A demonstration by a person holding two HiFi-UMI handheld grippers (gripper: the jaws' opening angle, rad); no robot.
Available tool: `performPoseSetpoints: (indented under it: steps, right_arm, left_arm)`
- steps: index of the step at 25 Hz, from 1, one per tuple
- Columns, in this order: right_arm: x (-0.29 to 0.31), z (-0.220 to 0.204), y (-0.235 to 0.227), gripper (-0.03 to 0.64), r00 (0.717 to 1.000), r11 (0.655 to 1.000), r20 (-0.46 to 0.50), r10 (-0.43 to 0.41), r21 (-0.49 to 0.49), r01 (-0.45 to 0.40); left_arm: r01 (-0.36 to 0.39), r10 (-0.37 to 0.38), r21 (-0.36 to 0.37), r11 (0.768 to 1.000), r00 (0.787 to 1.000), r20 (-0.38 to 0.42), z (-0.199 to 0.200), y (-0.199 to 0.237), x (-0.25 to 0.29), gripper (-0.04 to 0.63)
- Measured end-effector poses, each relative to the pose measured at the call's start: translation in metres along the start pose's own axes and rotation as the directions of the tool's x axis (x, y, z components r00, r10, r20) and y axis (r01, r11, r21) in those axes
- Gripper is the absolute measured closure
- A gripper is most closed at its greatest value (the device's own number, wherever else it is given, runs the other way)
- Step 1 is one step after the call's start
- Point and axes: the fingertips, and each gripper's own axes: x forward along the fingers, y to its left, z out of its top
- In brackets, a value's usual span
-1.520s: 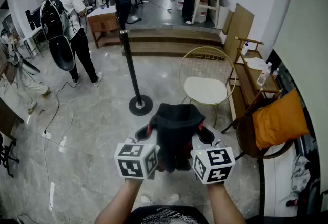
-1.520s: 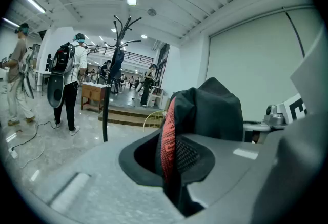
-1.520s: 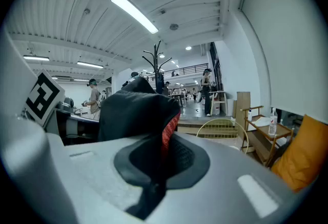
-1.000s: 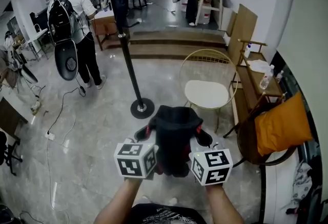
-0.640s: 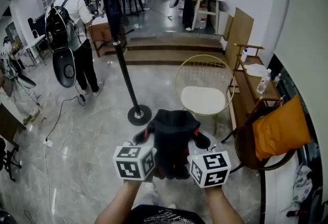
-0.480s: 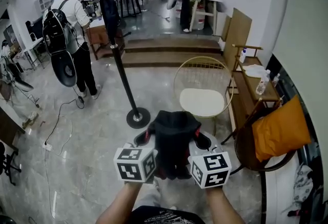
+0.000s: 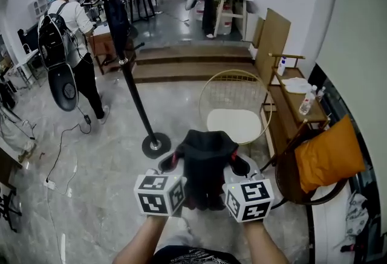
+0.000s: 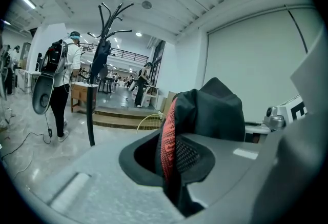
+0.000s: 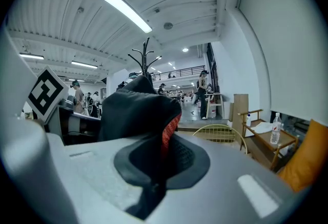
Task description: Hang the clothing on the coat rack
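Note:
A black garment with red trim (image 7: 204,163) hangs between my two grippers, held up in front of me. My left gripper (image 7: 175,167) is shut on its left edge, where the red-lined fabric (image 8: 171,138) is pinched in the jaws. My right gripper (image 7: 233,167) is shut on its right edge, and the same fabric (image 9: 146,115) bunches over the jaws there. The black coat rack (image 7: 130,84) stands ahead and to the left on a round base (image 7: 156,145); dark clothing (image 7: 117,15) hangs high on its pole. Its curved hooks (image 8: 110,15) show in the left gripper view.
A round wire chair with a white seat (image 7: 237,113) stands just right of the rack. A wooden side table (image 7: 290,96) with bottles and a chair with an orange cushion (image 7: 326,154) line the right wall. A person with a backpack (image 7: 63,45) stands at left; steps (image 7: 187,63) lie beyond.
The view has closed in on the coat rack, whose base has slid left and slightly lower. The garment and both grippers keep the same hold. The person with the backpack has shifted left.

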Motion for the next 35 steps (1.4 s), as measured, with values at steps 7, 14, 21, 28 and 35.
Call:
performPoseSetpoints:
  steps: [7, 14, 21, 28, 35]
  right_arm:
    - [0.048, 0.01, 0.001, 0.601, 0.999, 0.999, -0.013, -0.04, 0.009, 0.04]
    - [0.096, 0.021, 0.012, 0.601, 0.998, 0.998, -0.024, -0.056, 0.011, 0.056]
    - [0.135, 0.03, 0.023, 0.601, 0.997, 0.998, -0.038, -0.07, 0.0, 0.071]
    - [0.169, 0.038, 0.031, 0.601, 0.997, 0.998, -0.032, -0.064, -0.008, 0.064]
    - [0.2, 0.041, 0.02, 0.601, 0.999, 0.999, -0.027, -0.046, -0.004, 0.046]
  left_arm:
    - [0.029, -0.029, -0.003, 1.0, 1.0, -0.007, 0.019, 0.039, 0.031, 0.574]
    - [0.044, -0.044, -0.01, 0.999, 0.999, -0.008, 0.036, 0.083, 0.056, 0.574]
    - [0.065, -0.066, -0.033, 0.997, 0.998, -0.008, 0.049, 0.119, 0.078, 0.574]
    - [0.064, -0.064, -0.04, 0.997, 0.998, -0.002, 0.06, 0.148, 0.094, 0.574]
    - [0.048, -0.048, -0.033, 0.998, 0.999, -0.006, 0.067, 0.163, 0.121, 0.574]
